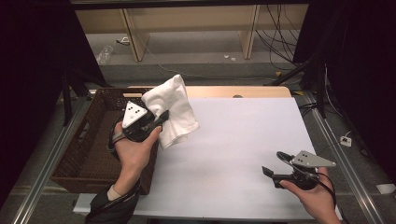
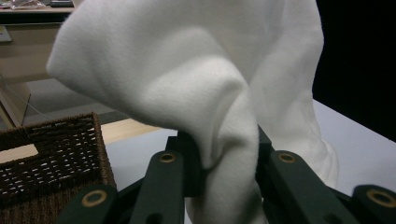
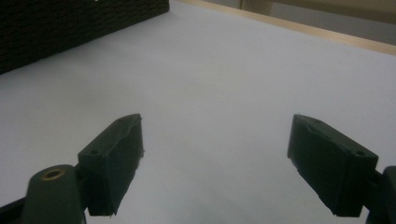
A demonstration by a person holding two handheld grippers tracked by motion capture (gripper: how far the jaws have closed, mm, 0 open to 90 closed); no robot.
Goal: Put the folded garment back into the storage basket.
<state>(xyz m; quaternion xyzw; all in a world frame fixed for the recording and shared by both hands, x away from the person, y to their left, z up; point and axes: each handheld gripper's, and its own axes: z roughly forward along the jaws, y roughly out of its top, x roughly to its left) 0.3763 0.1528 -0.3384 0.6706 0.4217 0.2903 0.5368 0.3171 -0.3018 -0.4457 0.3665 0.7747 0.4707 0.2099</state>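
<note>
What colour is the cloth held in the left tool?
White, plain, with no pattern. The cloth shows best in the left gripper view.

A soft white cloth, bunched and folded over on itself, hangs lifted above the surface near its far left corner, beside the wicker basket's right wall, its lower folds drooping toward the surface.
</note>
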